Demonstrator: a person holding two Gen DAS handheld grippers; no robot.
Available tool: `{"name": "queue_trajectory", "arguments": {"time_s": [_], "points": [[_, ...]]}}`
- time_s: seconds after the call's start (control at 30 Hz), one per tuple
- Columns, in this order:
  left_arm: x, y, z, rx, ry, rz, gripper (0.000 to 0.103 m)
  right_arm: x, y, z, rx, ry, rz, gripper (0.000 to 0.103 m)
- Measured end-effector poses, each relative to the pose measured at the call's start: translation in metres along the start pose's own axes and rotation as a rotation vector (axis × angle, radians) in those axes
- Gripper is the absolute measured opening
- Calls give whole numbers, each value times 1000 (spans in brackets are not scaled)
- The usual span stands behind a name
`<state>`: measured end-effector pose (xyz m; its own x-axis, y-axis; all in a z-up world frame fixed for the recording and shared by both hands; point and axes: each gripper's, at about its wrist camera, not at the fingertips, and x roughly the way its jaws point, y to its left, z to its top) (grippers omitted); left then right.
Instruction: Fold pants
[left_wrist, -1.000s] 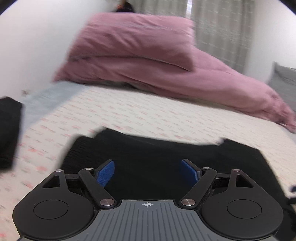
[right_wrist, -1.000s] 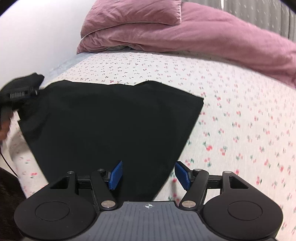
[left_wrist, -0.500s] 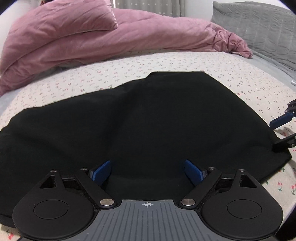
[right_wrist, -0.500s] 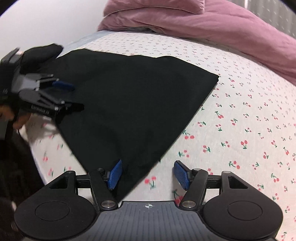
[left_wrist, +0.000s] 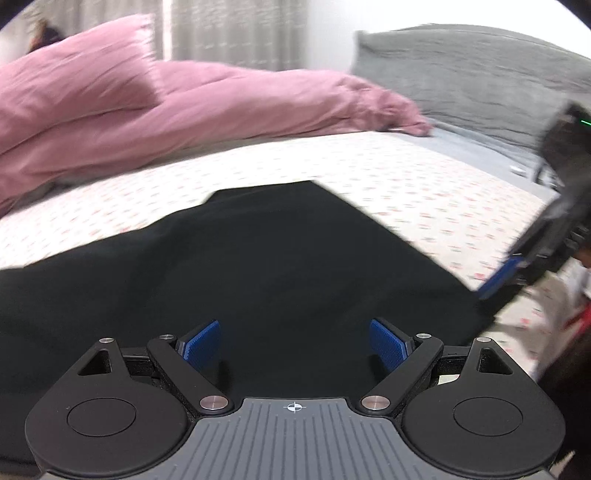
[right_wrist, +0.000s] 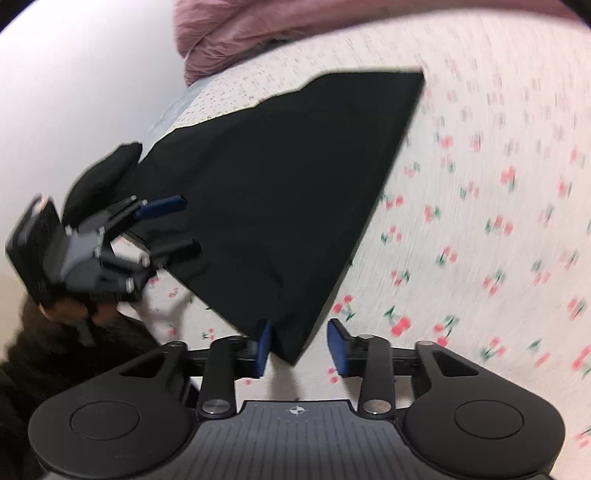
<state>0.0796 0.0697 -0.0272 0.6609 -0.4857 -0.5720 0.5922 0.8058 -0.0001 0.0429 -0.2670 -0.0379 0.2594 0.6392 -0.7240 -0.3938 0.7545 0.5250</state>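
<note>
Black pants (left_wrist: 258, 258) lie flat on the cherry-print bed sheet (right_wrist: 480, 221). My left gripper (left_wrist: 295, 332) is open wide, low over the near edge of the cloth, with fabric below its blue pads (left_wrist: 201, 343). In the right wrist view the left gripper (right_wrist: 166, 225) sits at the left edge of the pants (right_wrist: 288, 192). My right gripper (right_wrist: 301, 347) is closing around the near corner of the pants. Its left pad (right_wrist: 264, 347) touches the cloth, while the right pad stands apart from it. The left wrist view catches the right gripper (left_wrist: 498, 277) at the cloth's right corner.
A pink duvet (left_wrist: 184, 103) is heaped along the far side of the bed, with a grey pillow (left_wrist: 461, 85) at the far right. A white wall (right_wrist: 74, 92) runs past the bed's left edge. A person's hand (right_wrist: 70, 310) and dark sleeve hold the left gripper.
The right gripper has dropped onto the near corner of the pants and its jaws have narrowed around it. The left gripper has swung across to the cloth's left edge.
</note>
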Motion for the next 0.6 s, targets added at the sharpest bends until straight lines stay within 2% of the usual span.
{"name": "queue_trajectory", "arguments": {"time_s": [0.03, 0.07, 0.1, 0.4, 0.6], "points": [[1, -6, 0, 24, -5, -19, 90, 2, -4, 1, 30, 8, 24, 30], [1, -11, -1, 46, -10, -34, 90, 3, -9, 2, 66, 20, 51, 18], [2, -17, -2, 68, -17, -49, 90, 4, -12, 4, 96, 28, 71, 13], [1, -58, -2, 179, -77, -169, 90, -16, 0, 14, 113, -46, 170, 10], [15, -87, -2, 242, -95, -88, 87, -24, 4, 25, 117, -91, 217, 10]]}}
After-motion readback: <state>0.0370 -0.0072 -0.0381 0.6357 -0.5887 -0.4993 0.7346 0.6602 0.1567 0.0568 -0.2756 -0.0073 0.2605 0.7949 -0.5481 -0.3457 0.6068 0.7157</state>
